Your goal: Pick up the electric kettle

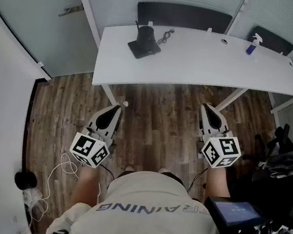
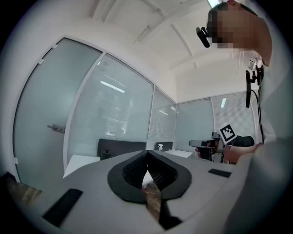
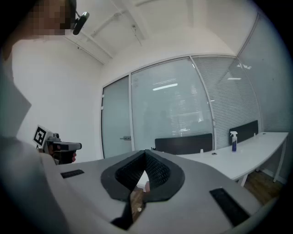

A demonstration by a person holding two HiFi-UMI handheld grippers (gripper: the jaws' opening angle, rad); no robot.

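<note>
The black electric kettle [image 1: 145, 35] stands upright on its flat black base [image 1: 143, 49] at the far left part of the white table [image 1: 209, 63], its cord [image 1: 167, 35] trailing to the right. Both grippers hang level over the wooden floor, well short of the table and apart from the kettle. My left gripper [image 1: 118, 107] is shut and holds nothing; in its own view the left gripper's [image 2: 147, 154] tips meet. My right gripper [image 1: 207, 107] is also shut and bare, and in its own view the right gripper's [image 3: 145, 155] jaws are closed.
A blue spray bottle [image 1: 252, 45] stands at the table's far right, the same spray bottle [image 3: 234, 140] showing in the right gripper view. Dark panels [image 1: 183, 15] back the table, with glass walls behind. White cables [image 1: 56, 174] lie on the floor at left; black equipment [image 1: 276, 177] crowds the right.
</note>
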